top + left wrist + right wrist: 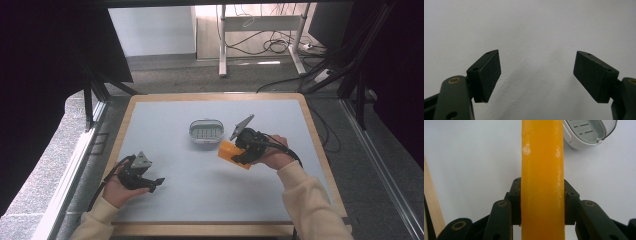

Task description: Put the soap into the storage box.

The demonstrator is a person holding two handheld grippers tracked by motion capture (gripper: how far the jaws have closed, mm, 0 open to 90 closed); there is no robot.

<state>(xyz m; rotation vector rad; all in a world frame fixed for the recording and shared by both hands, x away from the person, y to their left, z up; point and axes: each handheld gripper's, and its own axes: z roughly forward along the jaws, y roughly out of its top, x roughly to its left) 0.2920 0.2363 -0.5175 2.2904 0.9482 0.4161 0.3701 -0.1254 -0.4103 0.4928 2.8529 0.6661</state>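
High view — right gripper (pixel 239 151) clamps orange bar (pixel 231 152), beside dish (pixel 206 131)

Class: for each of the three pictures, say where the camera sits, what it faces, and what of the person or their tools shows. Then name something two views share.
High view: above the person's side, looking forward and down on the table; both sleeves and hands, the left hand-held gripper and the right hand-held gripper show.
Left gripper view: rides the left hand-held gripper, facing bare tabletop; jaws apart.
Right gripper view: rides the right hand-held gripper, jaws clamping the orange soap bar.
Shared: the high and right gripper views both show the soap bar and white soap dish.
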